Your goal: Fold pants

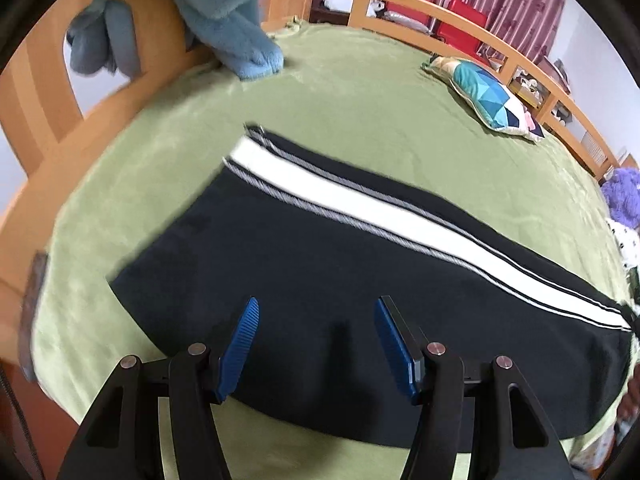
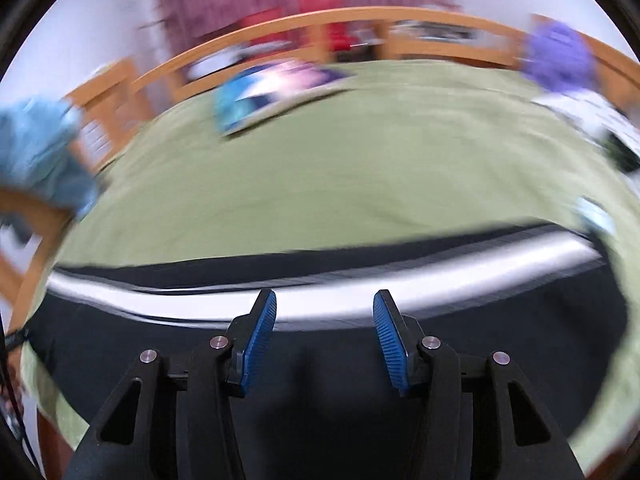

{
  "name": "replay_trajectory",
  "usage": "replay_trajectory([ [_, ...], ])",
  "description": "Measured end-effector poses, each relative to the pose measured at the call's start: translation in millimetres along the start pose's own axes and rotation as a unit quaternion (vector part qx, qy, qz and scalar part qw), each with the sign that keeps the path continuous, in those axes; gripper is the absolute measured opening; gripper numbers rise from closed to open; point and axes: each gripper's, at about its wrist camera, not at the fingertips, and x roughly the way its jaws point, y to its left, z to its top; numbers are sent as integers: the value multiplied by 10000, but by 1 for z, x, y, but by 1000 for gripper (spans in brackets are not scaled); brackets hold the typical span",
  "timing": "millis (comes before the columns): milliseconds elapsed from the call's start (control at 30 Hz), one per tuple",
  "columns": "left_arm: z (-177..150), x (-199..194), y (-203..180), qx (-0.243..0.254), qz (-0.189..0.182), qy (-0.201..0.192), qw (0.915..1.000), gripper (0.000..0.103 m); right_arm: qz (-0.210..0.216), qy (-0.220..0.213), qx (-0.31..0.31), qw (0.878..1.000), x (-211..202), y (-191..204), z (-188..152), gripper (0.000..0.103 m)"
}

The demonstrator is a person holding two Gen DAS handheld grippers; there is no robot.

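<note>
Black pants (image 1: 320, 264) with a white side stripe (image 1: 360, 208) lie flat on the green bedspread (image 1: 340, 92), stretching from upper left to lower right in the left wrist view. My left gripper (image 1: 316, 312) hovers above the black cloth near its front edge, open, with nothing between its blue pads. In the blurred right wrist view the same pants (image 2: 320, 360) run across the frame, their white stripe (image 2: 360, 284) just beyond the fingertips. My right gripper (image 2: 325, 304) is open over the dark fabric and holds nothing.
A wooden bed rail (image 1: 460, 12) curves around the far side. A blue plush toy (image 1: 240, 20) sits at the headboard on the left. A patterned cushion (image 1: 492, 96) lies on the far bedspread, and a purple plush (image 1: 624, 196) rests at the right edge.
</note>
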Motion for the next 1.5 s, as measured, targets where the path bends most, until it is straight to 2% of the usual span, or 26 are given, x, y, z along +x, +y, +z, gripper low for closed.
replay_trajectory([
  [167,13,-5,15,83,-219,-171,9996,58,943,477,-567,9928,70,104,16,50],
  [300,13,-4,17,325,-275,-276,9987,58,908,618,-1228,9863,109,159,17,50],
  [467,8,7,19,275,-593,-209,9976,58,983,1038,-1389,9799,149,176,15,50],
  [733,3,13,13,170,-1099,-122,9937,58,778,1224,-1755,9737,162,192,10,57],
  [800,1,10,13,169,-1172,-132,9929,58,739,1233,-1917,9709,163,197,9,43],
  [833,-1,9,12,163,-1202,-139,9925,58,868,1317,-2035,9663,162,200,8,18],
  [867,-1,8,12,156,-1222,-131,9923,58,938,1365,-2085,9639,160,202,8,6],
  [967,-5,5,14,131,-1285,-104,9916,58,839,1170,-2340,9615,146,211,11,3],
  [1000,-7,4,15,135,-1280,-105,9916,58,827,1048,-2347,9629,141,211,14,3],
  [1033,-8,3,15,140,-1269,-108,9918,58,945,895,-2078,9695,133,207,24,4],
  [1100,-9,4,16,114,-1242,-82,9922,58,1034,784,-1810,9749,129,203,34,4],
  [1133,-10,5,17,88,-1240,-56,9922,58,967,759,-1778,9764,132,204,36,4],
  [1200,-10,7,19,47,-1216,-12,9926,58,811,986,-1717,9768,151,205,28,4],
  [1233,-10,7,19,45,-1190,-3,9929,58,677,1212,-1784,9741,166,207,17,7],
  [1267,-11,7,21,41,-1149,-10,9934,58,649,1169,-1804,9745,168,207,12,9],
  [1300,-12,7,23,39,-1097,-10,9940,58,688,940,-1778,9771,163,206,10,10],
  [1367,-14,6,28,41,-923,-13,9957,58,869,975,-1542,9794,155,200,14,23],
  [1433,-17,5,37,-8,-759,-38,9971,58,1072,933,-1063,9841,141,189,18,26],
  [1500,-22,4,49,-145,-667,-54,9977,58,1044,807,-1073,9854,123,187,15,34],
])
